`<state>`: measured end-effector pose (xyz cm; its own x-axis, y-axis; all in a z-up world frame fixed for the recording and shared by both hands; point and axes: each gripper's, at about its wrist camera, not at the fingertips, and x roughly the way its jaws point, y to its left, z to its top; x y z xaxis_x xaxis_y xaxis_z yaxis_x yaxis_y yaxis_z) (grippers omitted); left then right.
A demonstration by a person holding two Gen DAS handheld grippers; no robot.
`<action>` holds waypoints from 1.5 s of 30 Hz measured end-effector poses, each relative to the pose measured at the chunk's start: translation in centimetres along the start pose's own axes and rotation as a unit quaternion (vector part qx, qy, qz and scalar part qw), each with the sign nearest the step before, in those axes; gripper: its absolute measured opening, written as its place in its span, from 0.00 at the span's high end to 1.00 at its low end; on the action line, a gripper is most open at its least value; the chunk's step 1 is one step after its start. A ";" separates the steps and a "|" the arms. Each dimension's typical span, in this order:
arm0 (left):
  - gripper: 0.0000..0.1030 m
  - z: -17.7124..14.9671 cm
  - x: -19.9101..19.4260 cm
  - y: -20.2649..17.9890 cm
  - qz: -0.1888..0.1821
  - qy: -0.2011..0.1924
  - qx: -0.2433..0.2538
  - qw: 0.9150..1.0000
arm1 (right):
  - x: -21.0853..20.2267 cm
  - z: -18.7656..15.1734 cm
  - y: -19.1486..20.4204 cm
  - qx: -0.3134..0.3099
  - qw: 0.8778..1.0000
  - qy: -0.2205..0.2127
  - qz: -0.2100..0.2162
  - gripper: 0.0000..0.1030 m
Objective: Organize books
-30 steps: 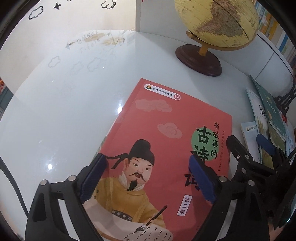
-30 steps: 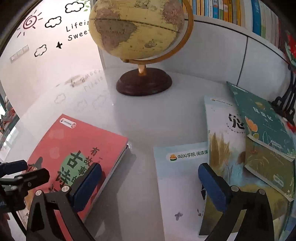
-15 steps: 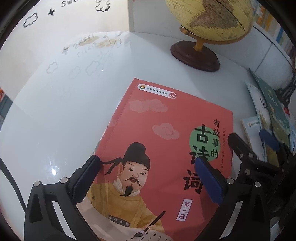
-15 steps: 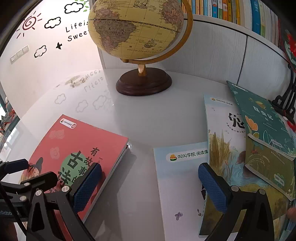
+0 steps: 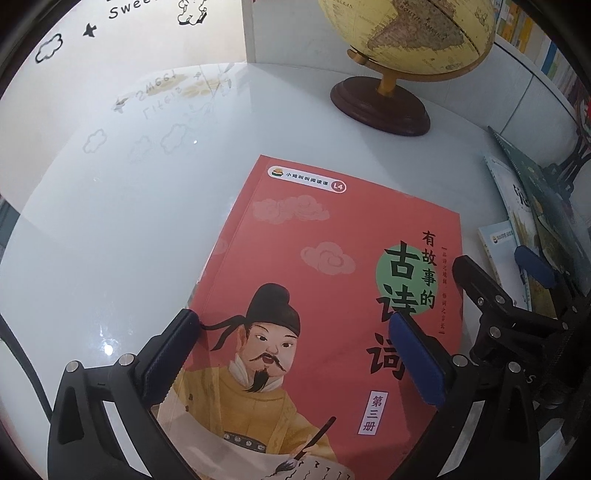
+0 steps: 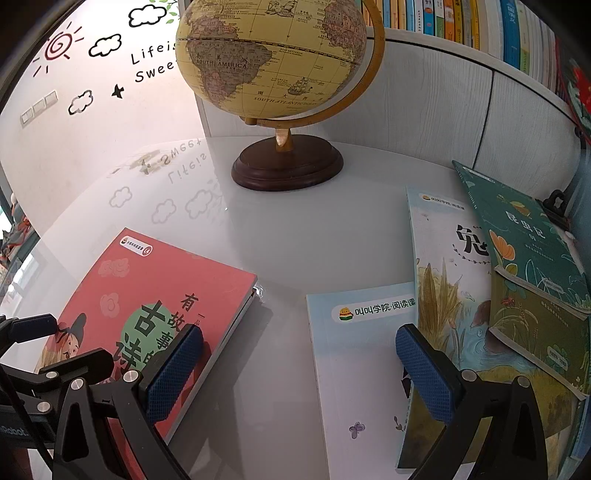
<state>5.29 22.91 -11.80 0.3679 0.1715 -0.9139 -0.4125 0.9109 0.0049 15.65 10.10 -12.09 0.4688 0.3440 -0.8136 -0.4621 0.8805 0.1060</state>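
A red book point(image 5: 332, 280) with a painted scholar on its cover lies flat on the white table point(image 5: 110, 229). My left gripper point(image 5: 295, 354) is open and hovers over its near half, empty. In the right wrist view the red book point(image 6: 147, 295) lies at the left. My right gripper point(image 6: 295, 369) is open and empty between it and a pale blue book point(image 6: 354, 354). A reed-picture book point(image 6: 443, 280) and a teal book point(image 6: 524, 243) overlap at the right. The right gripper also shows in the left wrist view point(image 5: 506, 280).
A globe point(image 6: 273, 59) on a dark wooden base point(image 6: 288, 166) stands at the back. A white cabinet point(image 6: 436, 110) with a row of upright books point(image 6: 480, 26) on top closes the back right. A black metal stand point(image 6: 557, 206) sits by the teal book.
My left gripper has drawn back a little along the red book, so more of the table and globe base shows. The right gripper has barely moved.
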 end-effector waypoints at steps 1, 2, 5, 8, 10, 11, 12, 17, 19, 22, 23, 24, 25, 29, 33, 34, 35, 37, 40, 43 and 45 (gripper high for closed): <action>0.01 0.0 0.0 0.0 0.001 0.000 0.001 1.000 | 0.0 0.0 0.0 0.000 1.000 0.000 0.000 0.00; 0.01 0.0 0.0 -0.1 0.004 0.001 0.004 1.000 | 0.0 0.0 0.0 0.000 1.000 0.000 0.002 0.00; 0.01 -0.1 0.0 -0.2 0.004 0.005 0.013 1.000 | -0.2 -0.1 0.1 0.001 1.000 0.000 0.002 0.00; 0.01 -0.2 -0.1 0.0 -0.002 0.005 0.021 1.000 | -0.2 -0.1 0.2 0.000 1.000 0.000 0.002 0.00; 0.01 -0.2 -0.2 -0.1 -0.004 0.012 0.031 0.999 | -0.1 0.0 0.1 0.002 1.000 0.000 0.001 0.00; 0.01 -0.3 -0.2 0.0 -0.005 0.016 0.034 0.999 | -0.1 0.0 0.2 0.009 1.000 0.000 -0.002 0.00; 0.01 -0.3 -0.2 0.1 -0.009 0.022 0.038 0.999 | -0.1 0.0 0.3 0.014 1.000 -0.001 -0.008 0.00; 0.01 0.1 -0.3 0.6 -0.031 0.051 0.052 0.997 | -0.3 -0.2 0.6 0.029 0.999 -0.002 -0.021 0.00; 0.01 0.3 -0.7 1.2 -0.043 0.064 0.039 0.996 | -0.6 -0.2 0.9 0.034 0.999 0.031 -0.023 0.00; 0.01 0.4 -2.3 2.4 -0.050 0.052 0.018 0.997 | -0.8 0.1 1.1 0.041 0.995 0.087 -0.025 0.00; 0.01 0.4 -2.9 2.6 -0.051 0.045 0.014 0.998 | -1.1 0.1 1.2 0.049 0.993 0.107 -0.016 0.00; 0.01 0.5 -3.5 2.6 -0.052 0.039 0.013 0.998 | -1.5 0.0 1.1 0.058 0.992 0.116 0.004 0.02; 0.01 0.5 -4.1 2.6 -0.056 0.034 0.015 0.998 | -2.0 0.0 0.8 0.073 0.990 0.120 0.028 0.07; 0.01 0.9 -5.6 1.8 -0.083 0.020 0.009 0.996 | -6.9 0.0 -1.8 0.177 0.972 0.100 0.118 0.10; 0.01 2.1 -6.1 -0.6 -0.126 0.010 0.000 0.992 | -13.0 1.6 -5.1 0.174 0.980 0.010 0.098 0.10; 0.01 2.4 -6.0 -1.6 -0.130 0.007 0.001 0.991 | -14.1 2.2 -6.1 0.162 0.983 -0.004 0.089 0.09; 0.01 2.8 -5.8 -3.0 -0.136 0.004 0.006 0.991 | -14.8 2.7 -7.2 0.149 0.985 -0.012 0.081 0.08; 0.02 3.4 -5.3 -5.5 -0.143 0.001 0.019 0.990 | -15.4 3.5 -8.8 0.126 0.990 -0.014 0.065 0.03; 0.03 4.3 -4.7 -9.6 -0.159 0.002 0.030 0.987 | -15.2 3.7 -12.4 0.108 0.994 -0.015 0.014 0.03; 0.04 5.5 -3.5 -13.1 -0.169 0.010 0.029 0.985 | -14.8 3.1 -16.6 0.103 0.993 -0.035 -0.039 0.03; 0.05 6.0 -2.8 -15.0 -0.177 0.013 0.031 0.984 | -14.1 2.5 -19.0 0.114 0.991 -0.041 -0.050 0.03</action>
<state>15.39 11.05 -6.88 0.4571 -0.1689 -0.8732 -0.2105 0.9334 -0.2907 19.64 -10.69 -1.19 0.5680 0.2675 -0.7784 -0.2325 0.9593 0.1600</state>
